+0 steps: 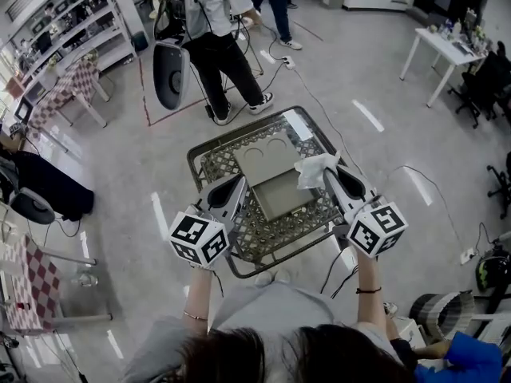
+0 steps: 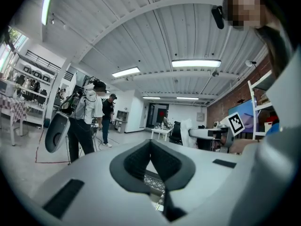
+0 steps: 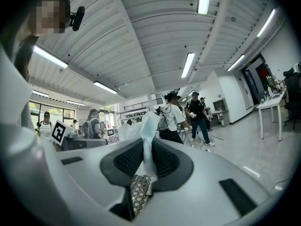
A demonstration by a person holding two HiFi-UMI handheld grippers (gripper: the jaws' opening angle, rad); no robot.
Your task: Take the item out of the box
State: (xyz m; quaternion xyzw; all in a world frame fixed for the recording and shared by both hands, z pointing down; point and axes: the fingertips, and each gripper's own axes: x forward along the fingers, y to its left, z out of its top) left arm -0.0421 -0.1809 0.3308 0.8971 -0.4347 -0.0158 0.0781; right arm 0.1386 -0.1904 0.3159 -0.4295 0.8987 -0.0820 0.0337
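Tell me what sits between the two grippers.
In the head view, the open box on the mesh table lies between the left gripper and the right gripper, which pinches a crumpled white item.

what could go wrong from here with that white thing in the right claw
The right claw pinches only a thin fold of the white wrap; it may slip or tear.
The box lies unheld on the mesh table, the left claw shut beside it, so it might drag along.

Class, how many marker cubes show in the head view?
2. One cube is on the left gripper, at the wire basket's near-left; the other on the right gripper, which grips a white bag.
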